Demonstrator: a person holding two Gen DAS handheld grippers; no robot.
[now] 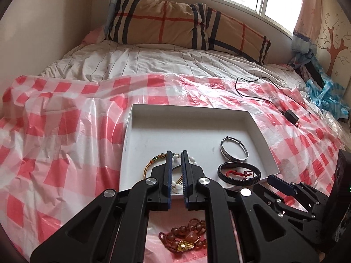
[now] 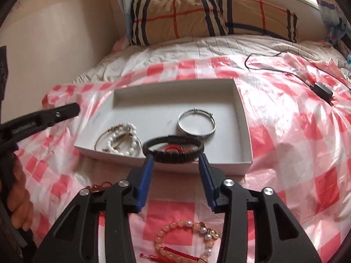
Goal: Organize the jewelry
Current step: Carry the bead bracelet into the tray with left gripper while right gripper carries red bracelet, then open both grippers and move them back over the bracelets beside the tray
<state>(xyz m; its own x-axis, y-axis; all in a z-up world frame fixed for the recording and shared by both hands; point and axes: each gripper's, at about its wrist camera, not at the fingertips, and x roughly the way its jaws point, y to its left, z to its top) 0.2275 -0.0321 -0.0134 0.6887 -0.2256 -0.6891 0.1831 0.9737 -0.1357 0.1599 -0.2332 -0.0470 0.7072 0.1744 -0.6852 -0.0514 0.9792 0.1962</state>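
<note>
A shallow white box lies on the checked sheet. In it are a silver bangle, a black braided bracelet with a red cord, and a white bead bracelet with a gold cord. My left gripper hovers over the white beads, jaws nearly closed with a narrow gap and nothing between them. My right gripper is open and empty at the box's near wall, just before the black bracelet. A brown bead bracelet and a peach bead bracelet lie on the sheet below the grippers.
A red-and-white checked plastic sheet covers the bed. A black charger with cable lies at the right. A plaid pillow sits by the window. The right gripper shows in the left wrist view.
</note>
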